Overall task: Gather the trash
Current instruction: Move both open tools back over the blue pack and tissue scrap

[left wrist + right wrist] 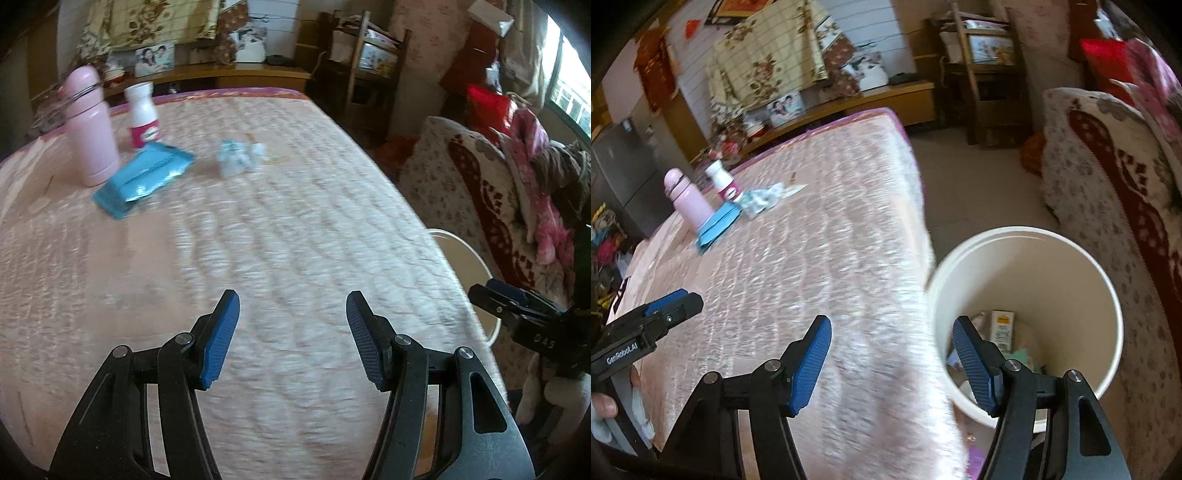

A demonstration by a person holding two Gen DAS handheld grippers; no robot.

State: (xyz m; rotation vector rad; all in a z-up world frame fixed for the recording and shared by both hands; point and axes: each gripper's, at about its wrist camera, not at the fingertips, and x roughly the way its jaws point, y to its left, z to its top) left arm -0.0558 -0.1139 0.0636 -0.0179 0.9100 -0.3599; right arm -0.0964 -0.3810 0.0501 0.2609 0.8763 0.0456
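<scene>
Blue-padded jaws of the left gripper (293, 339) stand parted and empty over bare pink quilt (280, 236), with open bedding ahead of them all the way to the far edge. Crumpled pale-blue trash (240, 155) lies on the quilt at 12 o'clock from those jaws, well apart from them. Just beside it, at its 9 o'clock, sit a blue packet (144, 177), a white bottle (143, 114) and a pink flask (90, 125).

From the right wrist, the right gripper (892, 363) also stands released with nothing between its pads, straddling the bed's right edge: one finger over the quilt (812, 229), the other over the mouth of a white bin (1027, 314). The bin stands on the floor touching or just beside the mattress side, with cartons and scraps in its bottom. The trash (762, 197) shows here at 11 o'clock, far up the bed. Floor runs clear between the bed and a patterned sofa (1108, 177) at 2 o'clock. The left gripper (670, 304) enters at 9 o'clock, held in a hand (605, 410).
</scene>
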